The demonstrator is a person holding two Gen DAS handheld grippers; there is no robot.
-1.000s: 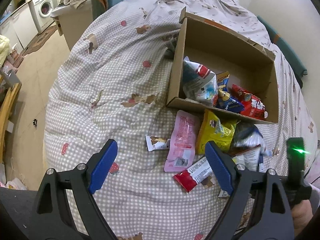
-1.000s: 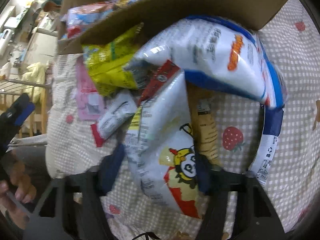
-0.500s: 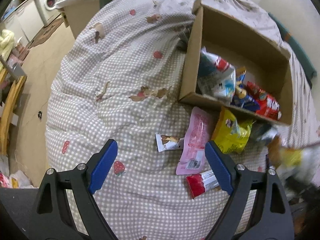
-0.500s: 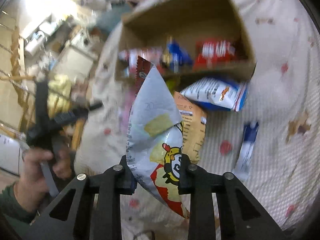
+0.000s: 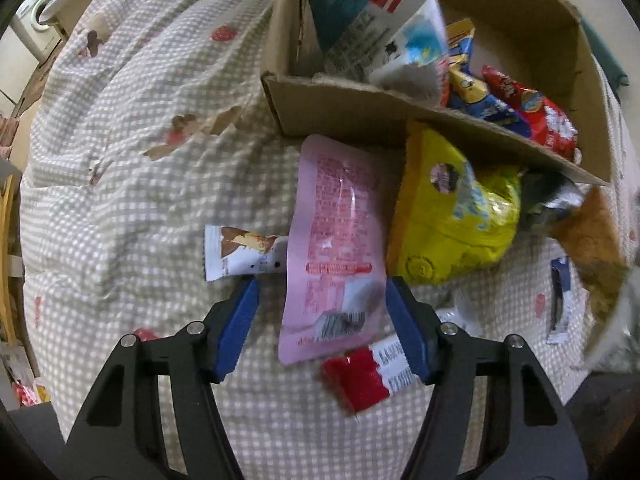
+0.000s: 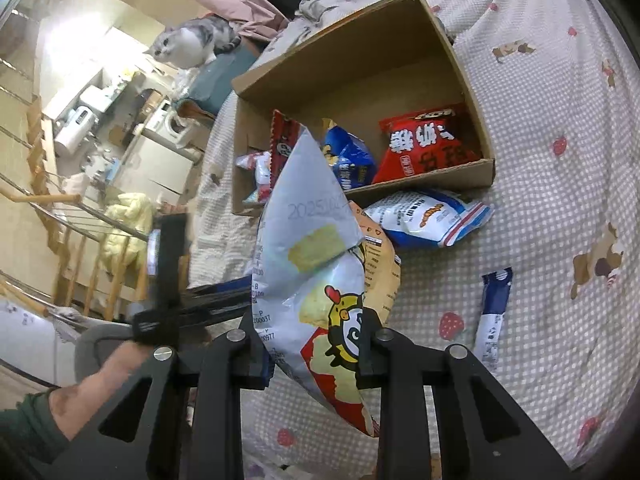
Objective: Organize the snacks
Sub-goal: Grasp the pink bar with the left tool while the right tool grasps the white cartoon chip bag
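Note:
My right gripper (image 6: 316, 354) is shut on a pale blue chip bag with a panda (image 6: 316, 280), held in the air in front of the open cardboard box (image 6: 472, 108). The box holds a red bag (image 6: 424, 144), a blue bag (image 6: 348, 156) and others. My left gripper (image 5: 322, 322) is open low over the bed, its blue pads on either side of a pink pouch (image 5: 336, 248). Beside it lie a yellow bag (image 5: 452, 216), a small white packet (image 5: 240, 252) and a red-and-white packet (image 5: 368, 372). The box (image 5: 360, 112) stands just beyond.
A white-and-blue bag (image 6: 428, 220) lies against the box front, and a blue stick packet (image 6: 494, 316) on the checked bedspread (image 6: 560, 200). A grey-and-white cat (image 6: 192, 42) sits beyond the box. The bed's left edge drops to the floor.
My right gripper has lifted the panda bag off the pile and raised it toward the box. My left gripper has dropped and moved forward to straddle the pink pouch, its jaws narrower.

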